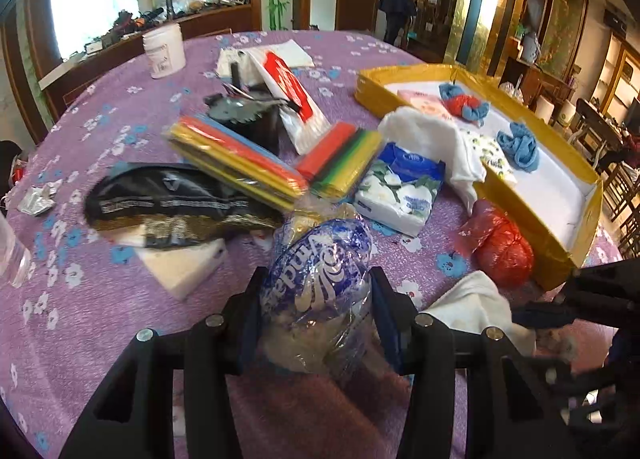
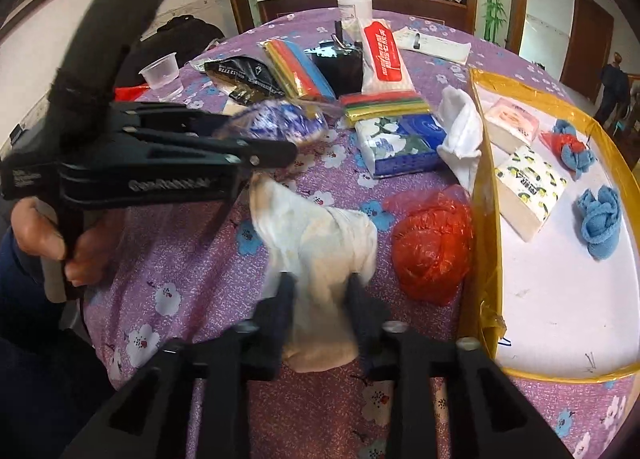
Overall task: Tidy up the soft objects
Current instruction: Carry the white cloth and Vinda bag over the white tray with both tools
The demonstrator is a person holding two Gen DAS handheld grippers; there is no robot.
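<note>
My left gripper [image 1: 316,295] is shut on a blue-and-white plastic packet [image 1: 320,271] and holds it above the purple flowered tablecloth; the packet also shows in the right wrist view [image 2: 280,121]. My right gripper [image 2: 322,291] is shut on a white cloth [image 2: 316,243] that lies crumpled on the table; the cloth also shows in the left wrist view [image 1: 476,307]. A yellow-rimmed tray [image 1: 536,215] at the right holds tissue packs and blue cloth rolls [image 2: 598,219]. A red plastic bundle [image 2: 434,243] lies beside the tray's wall.
On the table lie a blue floral tissue pack [image 1: 400,191], coloured cloth packs [image 1: 236,159], a second white cloth [image 2: 460,131], a red-and-white pack [image 2: 384,59], a black pouch [image 1: 168,199], a black box [image 2: 340,67], a plastic cup [image 2: 162,73] and a white jar [image 1: 164,51].
</note>
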